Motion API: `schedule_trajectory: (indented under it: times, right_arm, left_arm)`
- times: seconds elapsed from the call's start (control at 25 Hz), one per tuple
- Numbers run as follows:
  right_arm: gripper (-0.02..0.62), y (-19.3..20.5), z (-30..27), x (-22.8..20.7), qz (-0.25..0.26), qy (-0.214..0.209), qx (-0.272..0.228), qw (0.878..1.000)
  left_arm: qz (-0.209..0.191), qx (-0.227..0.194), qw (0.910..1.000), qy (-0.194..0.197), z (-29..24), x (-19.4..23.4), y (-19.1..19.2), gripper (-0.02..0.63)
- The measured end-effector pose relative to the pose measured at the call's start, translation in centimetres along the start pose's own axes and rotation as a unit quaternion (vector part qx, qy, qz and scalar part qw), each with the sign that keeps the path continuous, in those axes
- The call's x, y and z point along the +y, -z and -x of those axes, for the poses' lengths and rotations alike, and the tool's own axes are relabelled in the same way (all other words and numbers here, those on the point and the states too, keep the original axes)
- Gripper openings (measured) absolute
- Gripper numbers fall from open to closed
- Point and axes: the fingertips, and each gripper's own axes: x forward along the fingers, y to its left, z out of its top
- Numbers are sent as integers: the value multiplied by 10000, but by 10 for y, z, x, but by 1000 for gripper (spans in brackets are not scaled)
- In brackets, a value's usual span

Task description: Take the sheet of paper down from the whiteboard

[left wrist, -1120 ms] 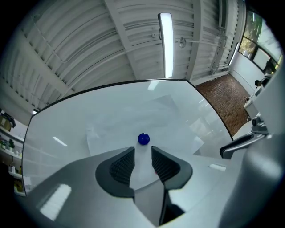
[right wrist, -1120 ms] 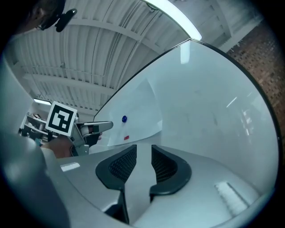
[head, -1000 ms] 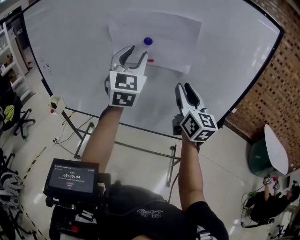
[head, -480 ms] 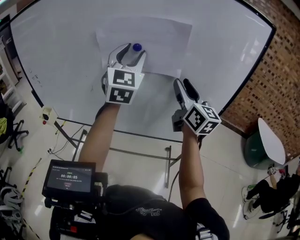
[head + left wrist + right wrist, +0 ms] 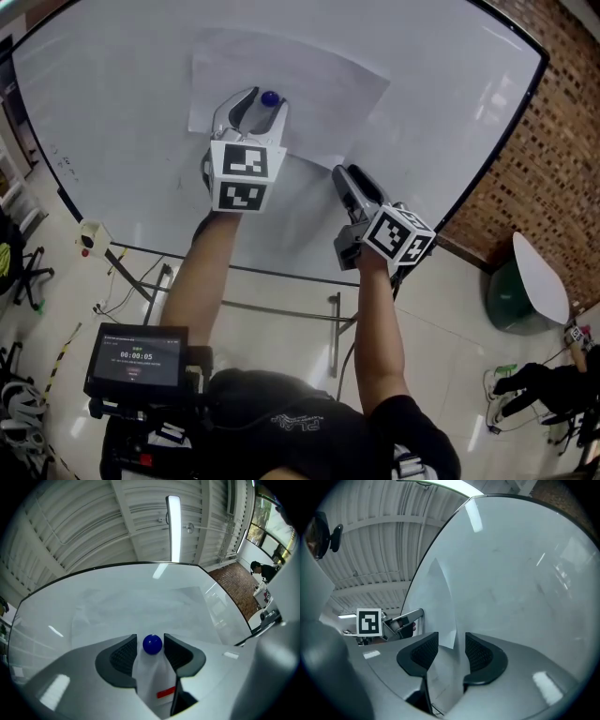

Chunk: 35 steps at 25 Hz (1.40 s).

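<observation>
The white sheet of paper [image 5: 314,80] hangs on the whiteboard [image 5: 112,103], pinned by a round blue magnet [image 5: 270,97]. My left gripper [image 5: 260,104] is open, and the blue magnet [image 5: 152,644] sits between its fingertips with a small gap on each side. A red mark [image 5: 166,693] shows on the paper below the magnet. My right gripper [image 5: 351,175] is open at the sheet's lower right corner. In the right gripper view the paper's [image 5: 440,597] loose edge stands off the board between the jaws of that gripper [image 5: 452,641], untouched by the pads.
A brick wall [image 5: 553,178] runs along the right of the board. The board's metal stand [image 5: 281,298] crosses below my arms. A screen device [image 5: 139,360] sits at my chest. A round white table [image 5: 542,289] and a person [image 5: 544,389] are at the lower right.
My left gripper rose to the blue magnet and now straddles it. My right gripper rolled and shifted left to the sheet's lower right corner. Both sets of jaws stand wider.
</observation>
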Motion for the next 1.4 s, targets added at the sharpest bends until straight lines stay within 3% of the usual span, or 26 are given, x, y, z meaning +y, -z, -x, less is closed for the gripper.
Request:
schedule_trajectory:
  times: [0.28, 0.64, 0.8, 0.96, 1.12, 1.4]
  right_arm:
    - [167, 9, -10, 12, -884, -582, 23, 9944]
    - [143, 9, -20, 29, -1255, -998, -17, 9871]
    - [142, 4, -21, 33, -1133, -1113, -34, 9873]
    - [108, 7, -21, 26, -1292, -923, -63, 9873]
    - [14, 12, -20, 11, -1385, -511, -90, 9890]
    - [13, 8, -12, 14, -1324, -541, -233, 9894]
  left_arm:
    - [368, -56, 9993, -99, 4, 3, -5, 178]
    - [252, -135, 9994, -184, 6, 2, -8, 172]
    - [297, -121, 9993, -182, 7, 1, -7, 170]
    - [252, -125, 9994, -189, 7, -2, -7, 133]
    - [244, -164, 9993, -217, 8, -4, -9, 126]
    - [280, -207, 9992, -183, 9, -4, -8, 123]
